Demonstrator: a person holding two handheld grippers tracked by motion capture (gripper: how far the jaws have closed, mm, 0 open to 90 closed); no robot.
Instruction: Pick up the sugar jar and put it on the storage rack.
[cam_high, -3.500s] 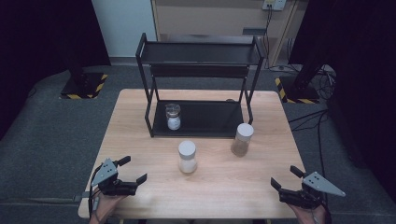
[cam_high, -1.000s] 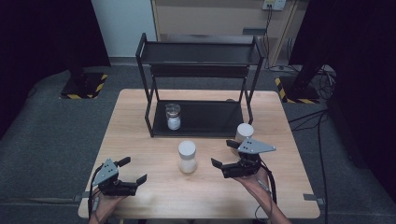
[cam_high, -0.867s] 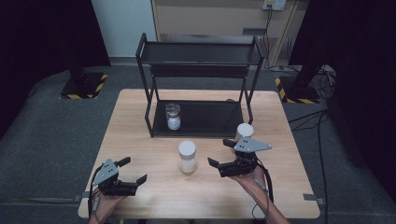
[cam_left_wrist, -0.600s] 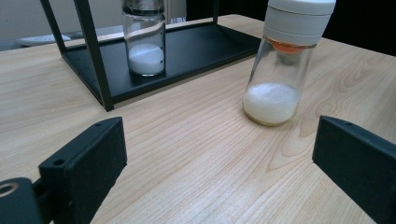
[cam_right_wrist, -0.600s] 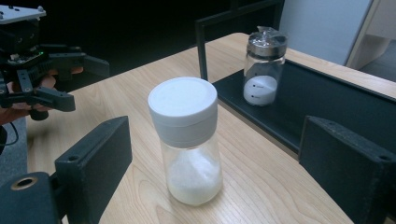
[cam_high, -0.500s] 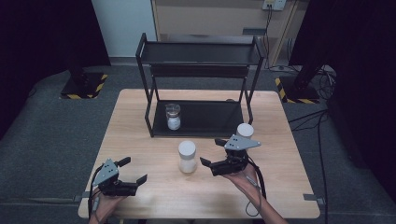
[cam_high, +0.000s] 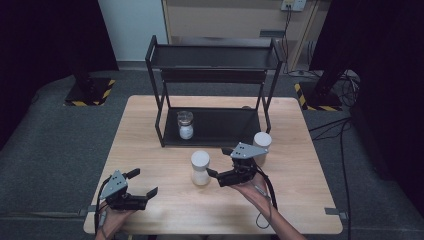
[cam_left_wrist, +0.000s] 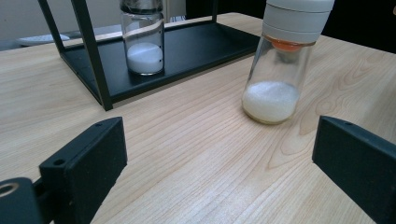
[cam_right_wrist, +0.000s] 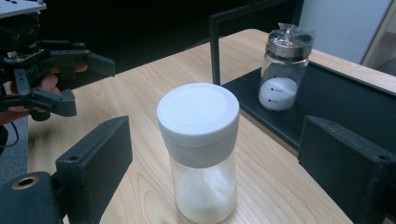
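Right gripper (cam_high: 216, 161), jaws apart, lined up on white-capped jar (cam_high: 200, 167) mid-table; approach step; next: advance, straddle, then squeeze below cap.

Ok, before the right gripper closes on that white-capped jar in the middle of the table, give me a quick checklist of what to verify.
1. Right gripper jaws open wide enough for the jar: ok.
2. White-capped jar centred between the jaws: ok in the right gripper view; the high view shows the jaw tips just short of it.
3. Jar upright with its cap seated: ok.
4. Second capped jar clear of the closing path: cannot tell; it stands close behind the gripper.
5. Left gripper out of the way: ok, open near the table's front edge.
6. Shelf rack and the small jar on it apart from the grasp: ok.
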